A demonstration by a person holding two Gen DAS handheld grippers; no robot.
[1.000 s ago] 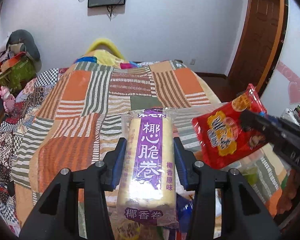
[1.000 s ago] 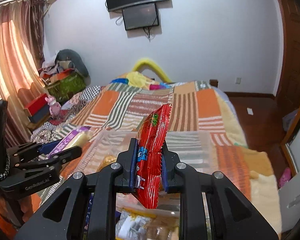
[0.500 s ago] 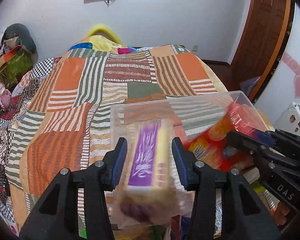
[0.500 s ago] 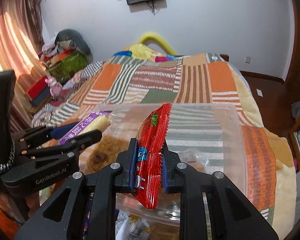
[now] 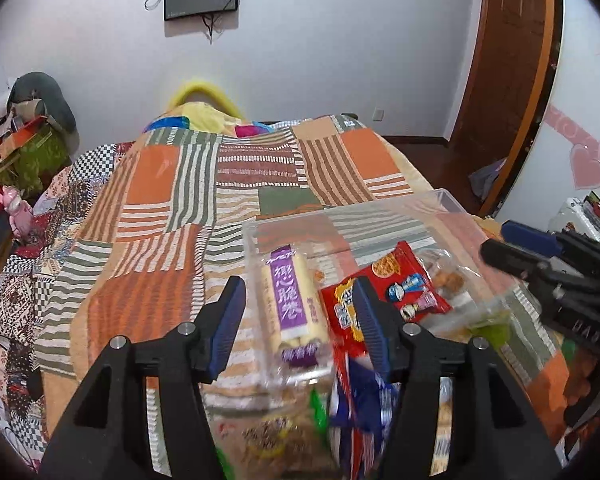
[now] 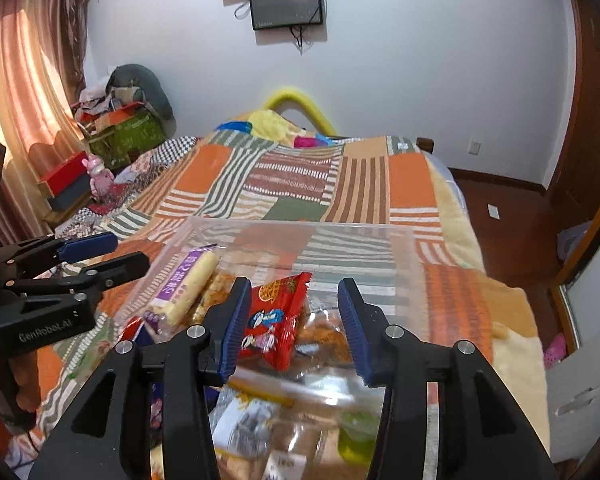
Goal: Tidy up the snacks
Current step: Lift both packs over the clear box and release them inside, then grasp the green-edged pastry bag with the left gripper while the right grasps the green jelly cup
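A clear plastic bin sits on the patchwork bed. Inside it lie a cream roll pack with a purple label and a red snack packet. My left gripper hovers over the roll pack. Its jaws are opening, with gaps on both sides of the pack. My right gripper is over the red packet with its jaws opening too. The packet rests loose near the left pad. Neither pack is gripped.
More snack packs lie blurred in the near foreground under both grippers. The patchwork blanket covers the bed beyond the bin. Clutter and a green box stand at the left, a wooden door at the right.
A second ago each gripper held its pack pinched above the bed. Both came over the bin, the jaws spread, and the roll pack and the red packet now lie inside it.
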